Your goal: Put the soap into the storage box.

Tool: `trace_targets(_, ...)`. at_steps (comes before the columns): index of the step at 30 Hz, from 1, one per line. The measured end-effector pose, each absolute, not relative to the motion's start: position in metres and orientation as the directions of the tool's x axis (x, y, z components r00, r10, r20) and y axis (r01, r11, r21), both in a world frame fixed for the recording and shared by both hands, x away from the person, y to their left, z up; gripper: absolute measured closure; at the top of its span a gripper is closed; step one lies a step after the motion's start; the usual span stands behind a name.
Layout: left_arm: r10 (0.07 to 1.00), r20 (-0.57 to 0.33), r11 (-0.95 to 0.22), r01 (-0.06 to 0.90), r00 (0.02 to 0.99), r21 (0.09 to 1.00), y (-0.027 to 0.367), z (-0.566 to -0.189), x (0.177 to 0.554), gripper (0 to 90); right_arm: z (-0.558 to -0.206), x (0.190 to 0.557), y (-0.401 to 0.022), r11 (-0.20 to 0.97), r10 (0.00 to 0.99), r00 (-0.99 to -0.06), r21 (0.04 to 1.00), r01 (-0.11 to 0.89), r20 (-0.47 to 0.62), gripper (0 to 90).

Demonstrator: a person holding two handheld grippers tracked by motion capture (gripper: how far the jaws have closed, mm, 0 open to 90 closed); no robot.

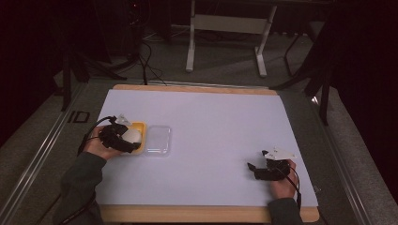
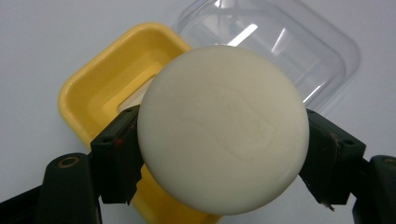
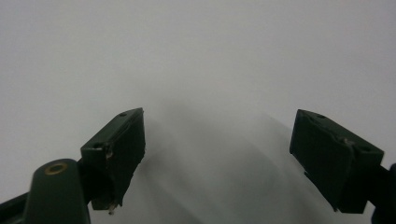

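A cream-white round soap bar (image 2: 223,128) is clamped between the two black jaws of my left gripper (image 2: 219,154), held above a yellow soap dish (image 2: 100,88). In the high view the left gripper (image 1: 123,138) sits at the table's left, with the soap (image 1: 132,136) over the yellow dish (image 1: 140,127). A clear plastic lid (image 1: 157,139) lies just right of the dish, seen behind the soap as the clear lid (image 2: 299,42). My right gripper (image 1: 256,169) rests near the front right of the mat, its jaws wide apart over bare white surface, right gripper (image 3: 217,154) holding nothing.
A white mat (image 1: 211,122) covers a wooden table (image 1: 197,213). Beyond the far edge are a white metal stand (image 1: 225,28), cables and dark equipment on the floor. A metal rail (image 1: 42,154) runs along the table's left side.
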State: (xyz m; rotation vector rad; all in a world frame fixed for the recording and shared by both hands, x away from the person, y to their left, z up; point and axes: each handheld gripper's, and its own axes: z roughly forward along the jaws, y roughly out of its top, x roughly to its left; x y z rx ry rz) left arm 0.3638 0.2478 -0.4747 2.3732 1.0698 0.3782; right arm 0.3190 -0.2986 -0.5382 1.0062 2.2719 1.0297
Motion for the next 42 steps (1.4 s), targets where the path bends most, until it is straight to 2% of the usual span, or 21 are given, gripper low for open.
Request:
trace_targets(19,0.774,0.052,-0.56,0.645,0.631,0.519,0.247,-0.49,0.382,24.9,-0.538,0.319,-0.298,0.46,0.766,-0.635,0.775,0.433,-0.1,17.8)
trace_targets(20,0.77,0.054,-0.561,0.634,0.636,0.533,0.247,-0.492,0.381,24.3,-0.538,0.319,-0.298,0.461,0.766,-0.635,0.775,0.433,-0.1,17.8)
trace_targets(22,0.789,0.054,-0.536,0.644,0.612,0.546,0.25,-0.493,0.381,14.0,-0.538,0.319,-0.298,0.461,0.765,-0.636,0.775,0.432,-0.101,17.8)
trace_targets(24,0.785,0.026,-0.526,0.644,0.619,0.556,0.252,-0.492,0.38,10.1,-0.538,0.319,-0.298,0.463,0.764,-0.637,0.774,0.431,-0.102,17.9)
trace_targets(37,0.807,0.019,-0.46,0.608,0.591,0.647,0.261,-0.479,0.369,9.6,-0.538,0.319,-0.297,0.466,0.763,-0.637,0.773,0.431,-0.105,17.9)
trace_targets(42,0.794,0.013,-0.443,0.564,0.608,0.697,0.258,-0.468,0.363,14.0,-0.538,0.319,-0.297,0.466,0.764,-0.636,0.772,0.431,-0.106,17.9)
